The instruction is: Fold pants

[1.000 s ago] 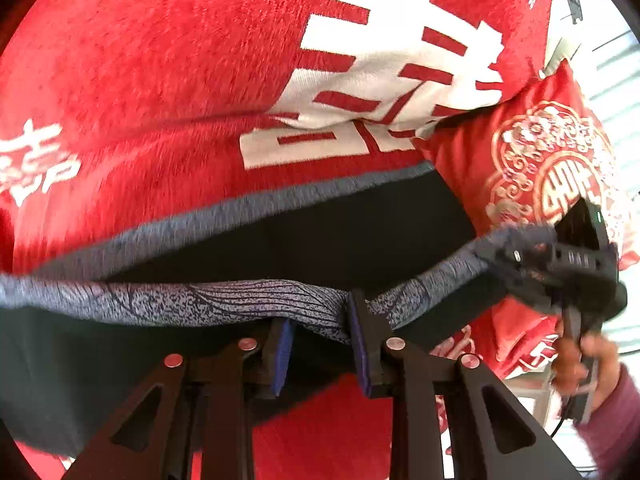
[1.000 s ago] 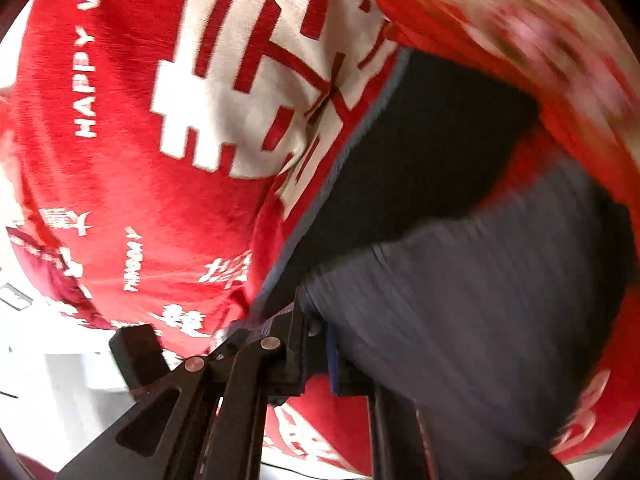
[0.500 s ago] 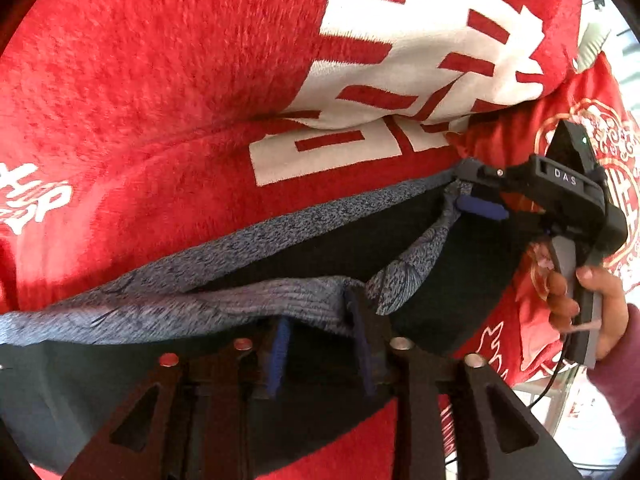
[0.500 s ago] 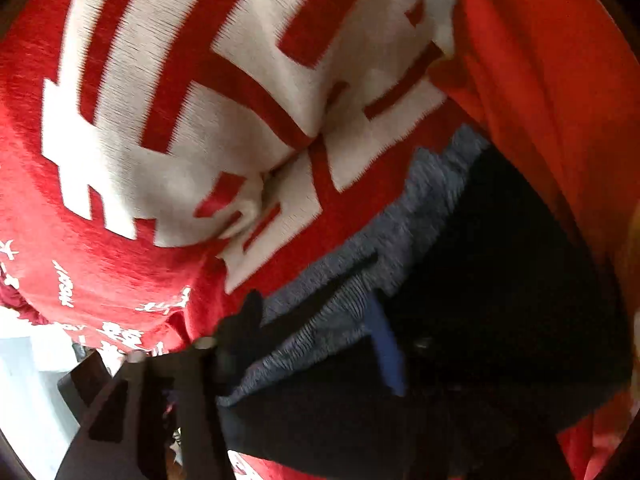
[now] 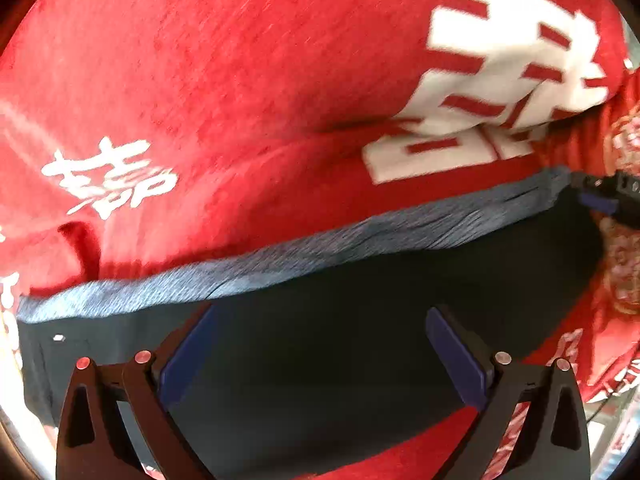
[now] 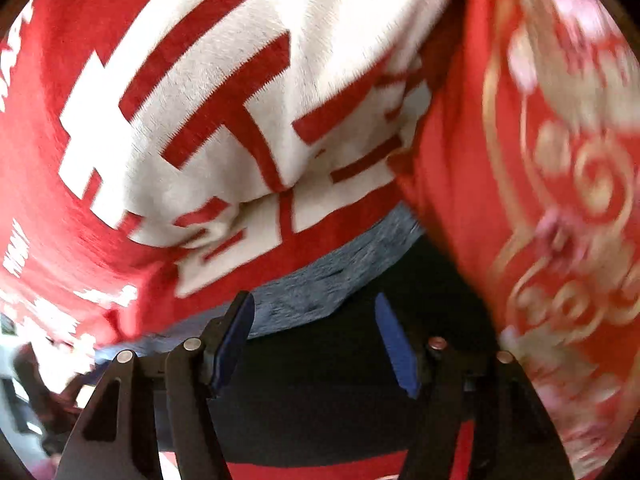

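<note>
Both your claws, left claw and right claw, have just sprung open, releasing the grey waistband so the dark pants lie flat on the red blanket, fold set down.

A fuzzy red blanket with large white characters covers the surface; dark pants with a heathered grey-blue waistband lie flat on it; a red gold-patterned pillow rests beside them.
</note>
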